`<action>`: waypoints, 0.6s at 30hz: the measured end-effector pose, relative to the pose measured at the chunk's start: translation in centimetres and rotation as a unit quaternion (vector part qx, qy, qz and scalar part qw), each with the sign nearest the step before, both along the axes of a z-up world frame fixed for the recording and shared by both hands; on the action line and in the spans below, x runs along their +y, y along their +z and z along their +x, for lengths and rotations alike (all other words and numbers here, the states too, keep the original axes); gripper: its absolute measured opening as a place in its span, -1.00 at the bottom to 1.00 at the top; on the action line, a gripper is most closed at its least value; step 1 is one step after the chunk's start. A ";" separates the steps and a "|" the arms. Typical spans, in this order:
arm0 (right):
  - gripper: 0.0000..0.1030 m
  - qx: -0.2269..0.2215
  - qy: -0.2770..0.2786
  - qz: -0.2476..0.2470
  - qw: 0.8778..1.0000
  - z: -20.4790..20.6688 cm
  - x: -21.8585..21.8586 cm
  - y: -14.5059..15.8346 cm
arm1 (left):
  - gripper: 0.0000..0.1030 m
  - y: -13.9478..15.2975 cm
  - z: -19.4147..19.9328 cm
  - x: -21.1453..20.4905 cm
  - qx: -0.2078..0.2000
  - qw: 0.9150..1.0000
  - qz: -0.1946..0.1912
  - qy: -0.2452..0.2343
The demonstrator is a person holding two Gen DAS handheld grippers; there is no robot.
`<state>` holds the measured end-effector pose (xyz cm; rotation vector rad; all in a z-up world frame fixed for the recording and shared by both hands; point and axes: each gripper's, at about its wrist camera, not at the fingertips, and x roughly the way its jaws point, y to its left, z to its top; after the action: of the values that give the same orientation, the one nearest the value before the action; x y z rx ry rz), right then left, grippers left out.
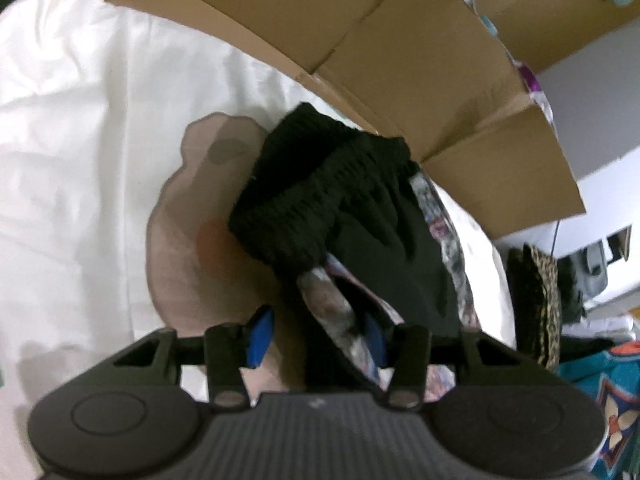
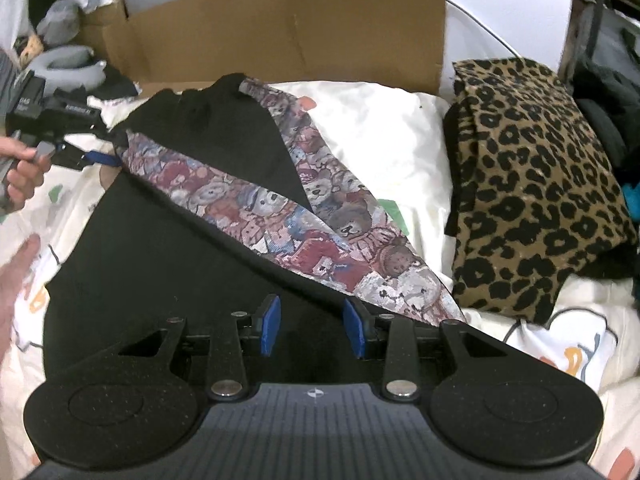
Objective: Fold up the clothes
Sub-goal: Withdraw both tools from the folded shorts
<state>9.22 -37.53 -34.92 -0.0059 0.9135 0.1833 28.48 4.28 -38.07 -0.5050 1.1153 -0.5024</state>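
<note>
**Mia:** What can't you see well?

**Ben:** The left camera's picture is blurry. The top (image 2: 224,200) is bunched up there, and a fold of it runs between the fingers of the left gripper (image 1: 318,336). One blue pad looks clear of the cloth. The other is half hidden, so I can't tell if the fingers are pinching it.

**Mia:** What is the top like?

**Ben:** It has a woven teddy bear print, and the rest is plain black. The hem (image 1: 304,208) is thick, black and ribbed. The top lies on the bed, on a white sheet (image 2: 380,128) with wrinkles and little cartoon shapes.

**Mia:** And around it?

**Ben:** A brown box (image 2: 280,32) stands behind it. A folded leopard cloth (image 2: 532,184) lies to the right, cut off at the edge.

**Mia:** How are the hands?

**Ben:** A hand (image 2: 24,176) holds the left gripper at the top's far left edge. The right gripper (image 2: 312,326) tilts down over the black part. Its fingers are apart, holding nothing.
</note>
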 end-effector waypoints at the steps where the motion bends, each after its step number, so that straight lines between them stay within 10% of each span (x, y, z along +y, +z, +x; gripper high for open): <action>1: -0.19 -0.002 0.001 -0.006 1.000 0.1 0.2 -0.2 | -0.13 -0.3 0.0 0.3 -0.002 1.000 -0.011 0.011; 8: -0.08 -0.005 0.007 -0.041 0.999 0.5 -0.4 -0.7 | -0.69 2.5 0.3 -0.2 -0.034 0.999 0.000 0.006; 18: -0.03 -0.010 -0.011 -0.040 0.999 -0.5 -2.1 -1.4 | -0.76 8.6 2.6 -6.4 -0.060 0.994 0.066 -0.057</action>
<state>8.76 -39.61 -36.30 -0.0721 0.8997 0.1254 31.11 -2.13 -29.49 -0.2934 1.0582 -0.5481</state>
